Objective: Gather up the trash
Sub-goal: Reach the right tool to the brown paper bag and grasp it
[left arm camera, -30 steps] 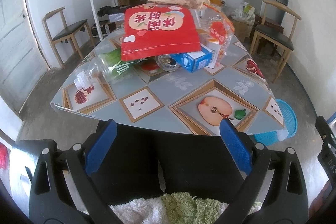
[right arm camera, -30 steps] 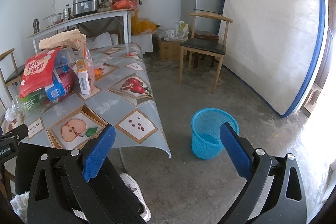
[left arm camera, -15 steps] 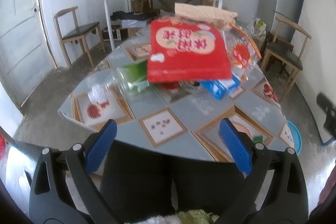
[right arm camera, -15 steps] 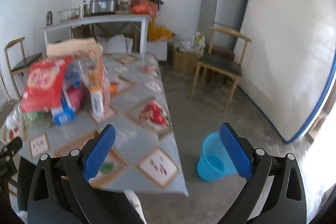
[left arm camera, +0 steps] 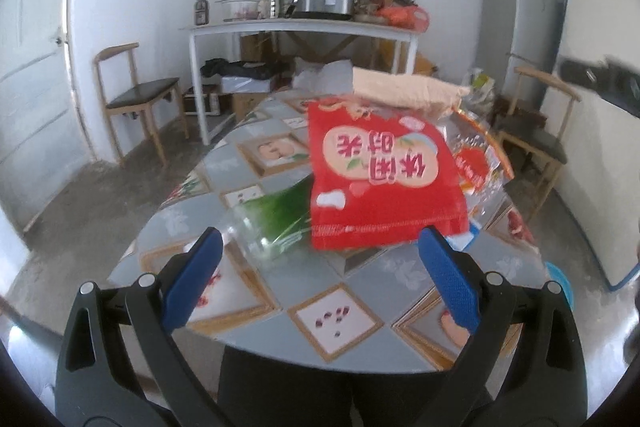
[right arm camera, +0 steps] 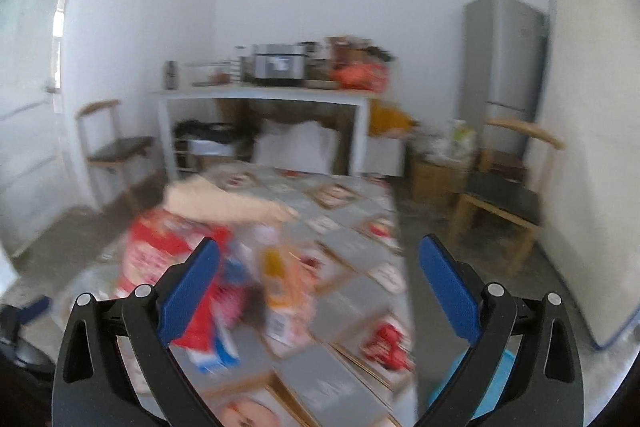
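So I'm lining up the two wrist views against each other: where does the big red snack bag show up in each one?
Left wrist: the red snack bag lies right of centre, atop the trash pile on the table, sharp and large.
Right wrist: the same bag is lower left, blurred, partly behind a blue finger of the right gripper.
Shared landmark: the white side table against the back wall.

Left wrist view looks from above the table's (left arm camera: pixel 344 315) near edge toward the far wall, trash pile close. Right wrist view, blurred, sits nearer the table's (right arm camera: pixel 352 291) right edge, facing likewise. Both share the pile, the white side table (left arm camera: pixel 304 27) and the refrigerator (right arm camera: pixel 500 67).
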A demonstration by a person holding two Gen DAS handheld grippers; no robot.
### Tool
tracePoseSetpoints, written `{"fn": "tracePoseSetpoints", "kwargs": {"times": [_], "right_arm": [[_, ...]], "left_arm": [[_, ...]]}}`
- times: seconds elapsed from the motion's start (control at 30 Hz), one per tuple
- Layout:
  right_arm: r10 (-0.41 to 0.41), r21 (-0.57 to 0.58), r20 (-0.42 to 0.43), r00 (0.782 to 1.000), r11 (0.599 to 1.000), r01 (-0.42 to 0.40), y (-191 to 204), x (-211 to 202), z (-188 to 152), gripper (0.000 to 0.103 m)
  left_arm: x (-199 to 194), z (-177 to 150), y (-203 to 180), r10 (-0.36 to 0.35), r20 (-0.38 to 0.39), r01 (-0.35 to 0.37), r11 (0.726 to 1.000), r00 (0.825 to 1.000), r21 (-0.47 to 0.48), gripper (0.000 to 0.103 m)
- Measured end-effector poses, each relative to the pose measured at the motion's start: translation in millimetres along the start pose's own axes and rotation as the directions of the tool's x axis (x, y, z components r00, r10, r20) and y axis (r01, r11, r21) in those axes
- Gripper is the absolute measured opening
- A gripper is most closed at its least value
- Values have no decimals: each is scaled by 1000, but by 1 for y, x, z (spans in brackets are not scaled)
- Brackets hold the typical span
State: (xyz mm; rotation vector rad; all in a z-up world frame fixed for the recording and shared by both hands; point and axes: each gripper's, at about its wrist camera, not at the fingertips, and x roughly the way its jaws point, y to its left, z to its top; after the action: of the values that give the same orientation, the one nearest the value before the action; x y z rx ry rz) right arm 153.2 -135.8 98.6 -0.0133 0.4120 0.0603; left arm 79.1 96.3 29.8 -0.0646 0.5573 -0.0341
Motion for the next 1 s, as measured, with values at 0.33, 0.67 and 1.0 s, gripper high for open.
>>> {"fn": "tracePoseSetpoints", "kwargs": {"times": [0.33, 0.67, 1.0], "right_arm": [[371, 100, -317, 873, 928, -358, 20, 139, 62, 97], [466, 45, -625, 627, 823, -566, 50, 247, 60, 97], [508, 96, -664, 549, 786, -611, 46, 260, 50, 64]], "left_arm": [[23, 7, 16, -16, -13, 15, 998, 1000, -58, 95], [38, 5, 23, -25, -47, 22, 997, 999, -76, 94], [52, 4, 28, -23, -82, 15, 995, 996, -98, 94]]}}
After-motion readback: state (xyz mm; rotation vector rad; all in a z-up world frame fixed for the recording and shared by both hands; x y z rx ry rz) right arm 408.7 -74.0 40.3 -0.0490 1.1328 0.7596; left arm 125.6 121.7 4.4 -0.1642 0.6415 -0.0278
